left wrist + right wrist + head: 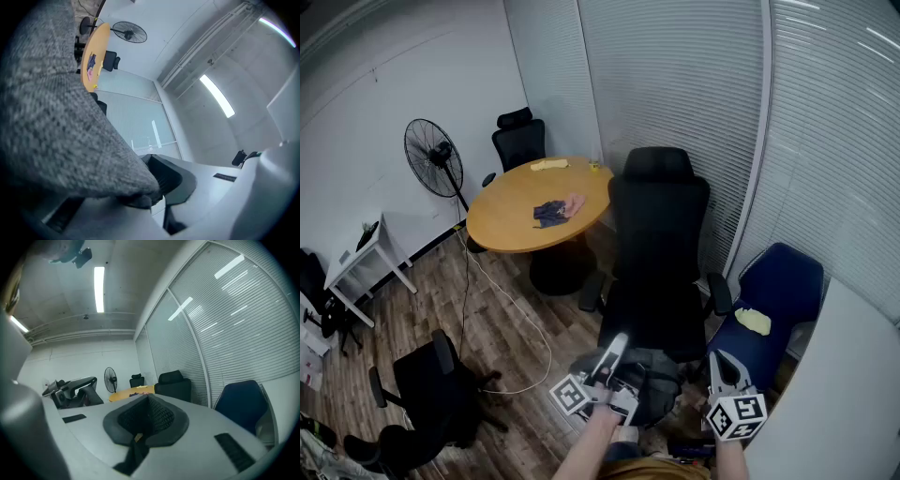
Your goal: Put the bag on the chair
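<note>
A grey fabric bag hangs low in front of me, just before the seat of a tall black office chair. My left gripper is shut on the bag's top edge. In the left gripper view the grey cloth fills the left half, and the left gripper pinches its edge. My right gripper is to the right of the bag, apart from it. In its own view the right gripper is shut with nothing between the pads, and the black chair stands ahead.
A blue chair with a yellow thing on its seat stands right of the black one. A round wooden table with cloths is behind, with a fan. A low black chair is at lower left, and a white desk at right.
</note>
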Demonstrator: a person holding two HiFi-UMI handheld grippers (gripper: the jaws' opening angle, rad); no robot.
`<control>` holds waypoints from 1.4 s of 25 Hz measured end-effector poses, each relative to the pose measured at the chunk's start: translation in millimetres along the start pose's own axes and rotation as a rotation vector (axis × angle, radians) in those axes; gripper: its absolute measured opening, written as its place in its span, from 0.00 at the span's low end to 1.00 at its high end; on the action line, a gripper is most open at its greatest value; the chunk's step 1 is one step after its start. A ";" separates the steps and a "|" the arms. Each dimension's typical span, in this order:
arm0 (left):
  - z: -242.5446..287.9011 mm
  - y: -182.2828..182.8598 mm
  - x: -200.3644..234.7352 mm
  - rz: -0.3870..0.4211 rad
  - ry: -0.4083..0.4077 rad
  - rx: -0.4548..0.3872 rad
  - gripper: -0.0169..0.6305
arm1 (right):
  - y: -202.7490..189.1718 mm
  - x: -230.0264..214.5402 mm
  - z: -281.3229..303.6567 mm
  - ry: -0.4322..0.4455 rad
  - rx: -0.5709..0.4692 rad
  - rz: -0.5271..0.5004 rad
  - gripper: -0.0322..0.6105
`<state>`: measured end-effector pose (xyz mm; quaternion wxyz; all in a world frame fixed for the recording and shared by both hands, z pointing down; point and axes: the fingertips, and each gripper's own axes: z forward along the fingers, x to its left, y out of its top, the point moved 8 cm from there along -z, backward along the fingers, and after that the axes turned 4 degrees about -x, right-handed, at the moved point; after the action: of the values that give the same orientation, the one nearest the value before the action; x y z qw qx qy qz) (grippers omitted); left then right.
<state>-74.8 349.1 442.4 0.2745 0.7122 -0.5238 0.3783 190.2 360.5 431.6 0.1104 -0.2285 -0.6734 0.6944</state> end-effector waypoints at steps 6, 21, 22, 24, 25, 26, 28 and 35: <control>-16.0 -11.1 -15.3 -0.029 -0.013 0.053 0.06 | -8.5 10.6 -13.7 -0.005 0.006 0.006 0.07; -16.7 8.9 0.4 -0.022 0.002 -0.039 0.06 | -12.6 3.4 -16.5 -0.010 0.000 0.035 0.07; -13.3 10.5 5.5 -0.020 0.009 -0.038 0.06 | -13.8 -0.9 -11.4 -0.014 0.006 0.036 0.07; -1.8 15.2 17.1 -0.020 0.018 -0.039 0.06 | -15.1 -11.5 3.0 -0.024 0.012 0.043 0.07; 5.2 18.2 23.5 -0.024 0.023 -0.040 0.06 | -16.0 -17.1 11.4 -0.030 0.016 0.049 0.07; 12.2 21.3 30.7 -0.029 0.029 -0.040 0.06 | -17.7 -22.3 20.7 -0.034 0.020 0.055 0.07; 26.3 29.1 48.8 -0.037 0.043 -0.035 0.06 | -23.8 -31.8 43.7 -0.035 0.029 0.069 0.07; 106.3 70.9 124.7 -0.071 0.039 0.012 0.06 | -40.9 -78.9 153.4 -0.048 0.063 0.096 0.07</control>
<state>-95.1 177.0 485.3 0.2937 0.7244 -0.4906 0.3851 181.1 191.2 483.5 0.0677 -0.2403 -0.6420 0.7249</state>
